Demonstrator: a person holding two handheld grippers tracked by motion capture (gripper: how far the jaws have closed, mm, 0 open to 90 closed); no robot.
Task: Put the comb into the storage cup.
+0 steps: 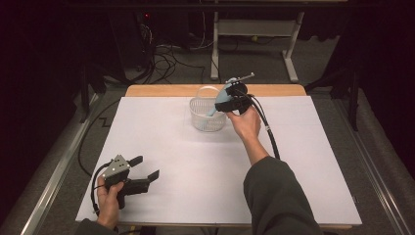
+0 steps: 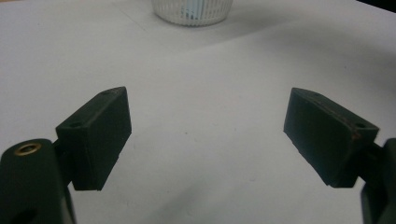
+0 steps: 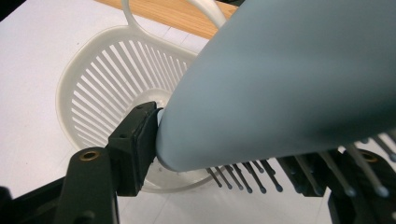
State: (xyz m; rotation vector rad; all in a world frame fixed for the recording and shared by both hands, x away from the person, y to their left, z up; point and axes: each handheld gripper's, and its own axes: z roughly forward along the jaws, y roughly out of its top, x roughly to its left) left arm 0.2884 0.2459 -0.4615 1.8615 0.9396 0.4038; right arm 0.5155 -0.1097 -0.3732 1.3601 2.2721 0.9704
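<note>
My right gripper (image 1: 234, 102) is shut on a light blue hairbrush (image 1: 221, 98), held tilted over a white slatted basket (image 1: 196, 111) at the far middle of the table. In the right gripper view the brush (image 3: 289, 79) fills the space between the jaws of the right gripper (image 3: 224, 149). The left pad presses its side and its bristles (image 3: 243, 179) point down over the basket (image 3: 70, 88). The brush's lower end dips toward the basket's inside. My left gripper (image 1: 146, 167) rests near the table's front left corner, jaws open, nothing between them. The left gripper view shows this gripper (image 2: 208, 100) over bare white surface, the basket (image 2: 192, 11) far ahead.
A white sheet (image 1: 195, 161) covers the wooden table (image 1: 161, 90). Cables lie on the floor behind it, next to a white frame leg (image 1: 214, 49). A black cable (image 1: 269, 134) trails from the right gripper across the sheet.
</note>
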